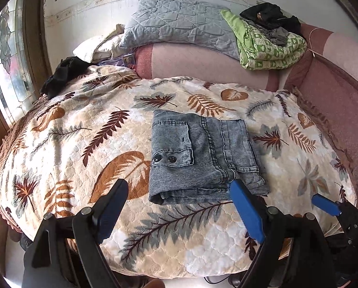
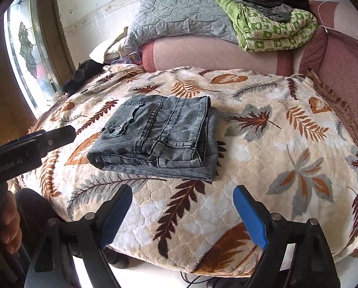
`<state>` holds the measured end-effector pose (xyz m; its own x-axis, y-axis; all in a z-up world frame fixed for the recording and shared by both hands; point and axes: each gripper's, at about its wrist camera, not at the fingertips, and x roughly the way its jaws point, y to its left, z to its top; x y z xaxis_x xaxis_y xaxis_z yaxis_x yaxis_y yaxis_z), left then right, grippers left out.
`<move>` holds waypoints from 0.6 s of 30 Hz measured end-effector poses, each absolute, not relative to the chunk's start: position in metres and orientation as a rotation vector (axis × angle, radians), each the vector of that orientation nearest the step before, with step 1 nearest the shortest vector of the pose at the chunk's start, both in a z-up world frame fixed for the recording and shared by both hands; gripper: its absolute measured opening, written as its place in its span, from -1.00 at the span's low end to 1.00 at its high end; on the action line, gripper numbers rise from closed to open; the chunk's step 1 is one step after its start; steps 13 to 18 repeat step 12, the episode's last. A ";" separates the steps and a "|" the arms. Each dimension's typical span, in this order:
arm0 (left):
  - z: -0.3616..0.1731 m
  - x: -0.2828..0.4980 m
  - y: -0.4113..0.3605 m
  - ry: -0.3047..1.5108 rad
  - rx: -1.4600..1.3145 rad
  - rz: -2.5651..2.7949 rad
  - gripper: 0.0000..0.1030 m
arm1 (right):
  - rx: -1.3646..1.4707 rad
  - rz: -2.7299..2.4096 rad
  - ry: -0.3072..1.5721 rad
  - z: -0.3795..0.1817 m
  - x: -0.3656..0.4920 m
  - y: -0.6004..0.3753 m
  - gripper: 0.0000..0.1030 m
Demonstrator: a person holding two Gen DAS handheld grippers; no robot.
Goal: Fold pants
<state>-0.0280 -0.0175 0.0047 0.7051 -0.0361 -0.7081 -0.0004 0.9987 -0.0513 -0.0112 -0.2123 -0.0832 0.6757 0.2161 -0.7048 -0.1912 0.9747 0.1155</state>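
Observation:
The grey-blue denim pants lie folded into a compact stack on the leaf-patterned blanket, pocket flap with two dark buttons on top. My left gripper hovers open at the stack's near edge with nothing between its fingers. One blue fingertip overlaps the denim edge in the picture. In the right wrist view the pants sit ahead and to the left. My right gripper stands open over bare blanket, apart from them. A black finger of the left gripper shows at the left, held by a hand.
A grey quilted pillow, a green patterned quilt with dark clothes on it, and a pink bolster line the back. A black garment lies at the far left by a stained-glass window. Cables lie on the floor below.

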 end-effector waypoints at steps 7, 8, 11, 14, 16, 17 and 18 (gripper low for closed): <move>0.010 -0.025 -0.018 0.795 -0.055 -0.061 0.69 | 0.009 0.242 0.812 -0.088 -0.008 -0.204 0.71; 0.010 -0.024 -0.018 0.799 -0.061 -0.073 0.70 | 0.004 0.243 0.816 -0.089 -0.007 -0.203 0.71; 0.010 -0.022 -0.020 0.795 -0.057 -0.080 0.76 | -0.009 0.240 0.827 -0.092 -0.006 -0.202 0.71; 0.010 -0.021 -0.020 0.793 -0.054 -0.075 0.76 | -0.008 0.238 0.829 -0.093 -0.006 -0.203 0.71; 0.010 -0.021 -0.020 0.793 -0.054 -0.075 0.76 | -0.008 0.238 0.829 -0.093 -0.006 -0.203 0.71; 0.010 -0.021 -0.020 0.793 -0.054 -0.075 0.76 | -0.008 0.238 0.829 -0.093 -0.006 -0.203 0.71; 0.010 -0.021 -0.020 0.793 -0.054 -0.075 0.76 | -0.008 0.238 0.829 -0.093 -0.006 -0.203 0.71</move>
